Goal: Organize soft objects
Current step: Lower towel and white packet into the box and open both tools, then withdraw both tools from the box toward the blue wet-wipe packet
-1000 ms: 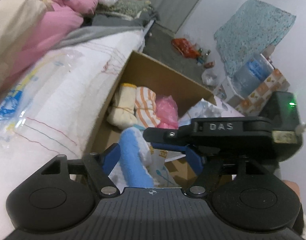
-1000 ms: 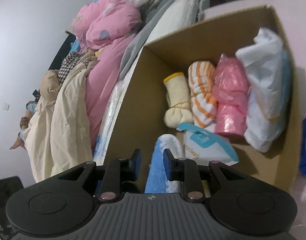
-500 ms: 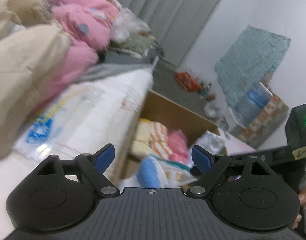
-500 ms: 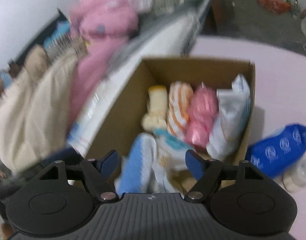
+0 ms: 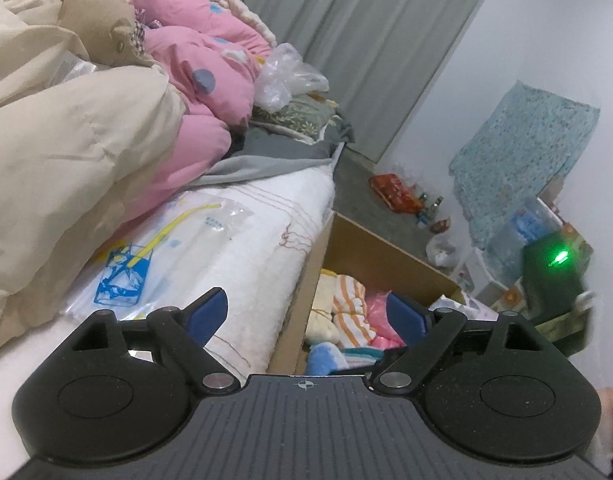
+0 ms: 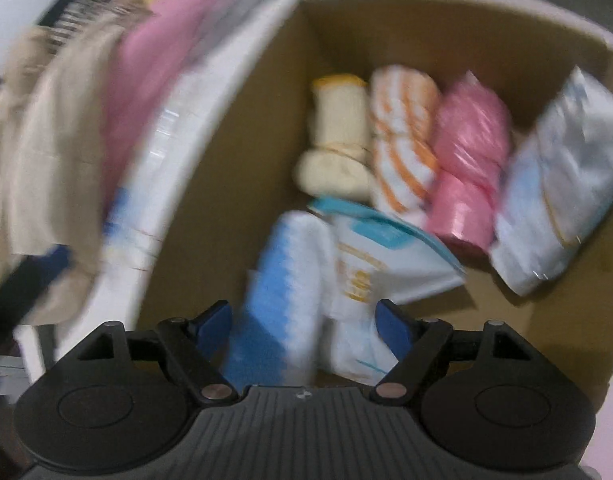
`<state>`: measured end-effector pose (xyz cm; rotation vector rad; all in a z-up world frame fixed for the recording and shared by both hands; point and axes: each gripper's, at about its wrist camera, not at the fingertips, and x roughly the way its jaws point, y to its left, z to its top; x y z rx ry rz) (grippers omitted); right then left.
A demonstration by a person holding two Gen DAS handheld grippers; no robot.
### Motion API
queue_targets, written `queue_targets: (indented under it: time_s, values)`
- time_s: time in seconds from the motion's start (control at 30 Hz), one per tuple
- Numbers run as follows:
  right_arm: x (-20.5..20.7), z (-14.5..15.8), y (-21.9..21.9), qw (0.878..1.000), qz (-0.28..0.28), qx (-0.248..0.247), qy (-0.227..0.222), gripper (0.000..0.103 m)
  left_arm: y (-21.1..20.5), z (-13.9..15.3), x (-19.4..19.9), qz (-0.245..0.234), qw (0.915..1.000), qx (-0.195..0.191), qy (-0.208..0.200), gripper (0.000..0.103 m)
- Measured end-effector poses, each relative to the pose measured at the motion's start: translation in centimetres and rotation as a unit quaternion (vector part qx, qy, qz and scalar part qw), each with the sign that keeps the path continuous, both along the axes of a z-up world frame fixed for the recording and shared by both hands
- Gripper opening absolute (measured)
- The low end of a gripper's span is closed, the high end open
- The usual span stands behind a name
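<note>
Both tongs opened wide, blue towel (image 6: 278, 304) released into cardboard box (image 6: 234, 168), bed (image 5: 242, 248) alongside.

You're in a home bedroom: a bed (image 5: 246, 240) piled with pink quilts (image 5: 202, 92) and beige bedding (image 5: 66, 152), grey curtains (image 5: 366, 40) behind it.

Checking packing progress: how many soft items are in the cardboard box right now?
6 visible. Back row: cream roll, orange-striped roll, pink bundle, white plastic pack. Front: blue-and-white towel, white packet beside it. More may lie hidden underneath.
</note>
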<state>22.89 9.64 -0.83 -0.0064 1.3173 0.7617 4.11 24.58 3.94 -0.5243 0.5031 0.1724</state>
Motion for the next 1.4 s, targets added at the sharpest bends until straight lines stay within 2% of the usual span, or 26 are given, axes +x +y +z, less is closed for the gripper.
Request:
queue_targets:
  time_s: [0.13,0.23,0.37,0.47,0.57,0.63,0.73,0.8,0.83,0.93,1.0,1.1,1.13,1.17,1.23,1.4]
  values:
    - [-1.5,2.2,1.4,0.999,0.033,0.028,-0.028,0.094,0.5,-0.3,-0.1,0.006,0.9999,-0.010,-0.004,0.090]
    - [-2.2,1.6,2.4,0.998,0.050,0.048,-0.011,0.092,1.1,-0.4,-0.3,0.015,0.9997,-0.016,-0.006,0.090]
    - [-2.0,1.6,1.3,0.997,0.022,0.076,-0.006,0.092,1.7,-0.3,-0.6,0.022,0.9995,-0.023,-0.005,0.090]
    - [-2.0,2.5,-0.1,0.998,-0.001,0.056,-0.043,0.092,1.8,-0.1,-0.7,0.021,0.9995,-0.023,-0.009,0.094]
    - [-2.0,2.4,-0.8,0.997,-0.016,-0.001,-0.080,0.092,1.8,-0.1,-0.6,0.020,0.9995,-0.018,-0.014,0.096]
    - [-1.2,1.2,-0.8,0.997,-0.020,-0.021,-0.069,0.092,1.6,-0.3,-0.4,0.020,0.9995,-0.020,-0.012,0.096]
    - [-0.2,-1.5,0.3,0.999,-0.008,-0.043,-0.026,0.092,1.5,-0.6,-0.2,0.014,0.9996,-0.024,-0.004,0.097]
    - [-0.1,-2.9,0.9,0.999,0.008,-0.046,-0.013,0.082,1.3,-0.6,-0.2,0.012,0.9997,-0.023,-0.002,0.097]
    - [-0.3,-3.6,1.1,0.998,0.020,-0.054,-0.009,0.065,1.3,-0.5,-0.2,0.012,0.9997,-0.021,-0.003,0.097]
    - [-1.3,-3.0,1.7,0.995,0.047,-0.075,-0.050,0.050,1.3,-0.3,-0.5,0.013,0.9998,-0.016,-0.009,0.098]
    - [-2.4,-1.2,2.3,0.986,0.064,-0.114,-0.106,0.049,1.4,-0.3,-0.5,0.016,0.9997,-0.016,-0.012,0.098]
    - [-4.5,0.4,3.7,0.952,0.094,-0.194,-0.217,0.049,1.6,-0.6,-0.5,0.016,0.9996,-0.021,-0.011,0.098]
    - [-5.0,0.4,4.2,0.943,0.104,-0.214,-0.233,0.051,1.7,-0.8,-0.4,0.015,0.9995,-0.025,-0.009,0.098]
    - [-5.3,0.4,4.5,0.940,0.107,-0.223,-0.234,0.052,1.7,-0.9,-0.4,0.013,0.9995,-0.028,-0.008,0.098]
    - [-5.8,0.3,5.1,0.947,0.108,-0.207,-0.221,0.062,1.7,-1.0,-0.3,0.011,0.9995,-0.030,-0.005,0.098]
    - [-6.5,0.6,5.1,0.970,0.101,-0.133,-0.175,0.064,1.6,-0.6,-0.8,0.011,0.9995,-0.027,-0.010,0.098]
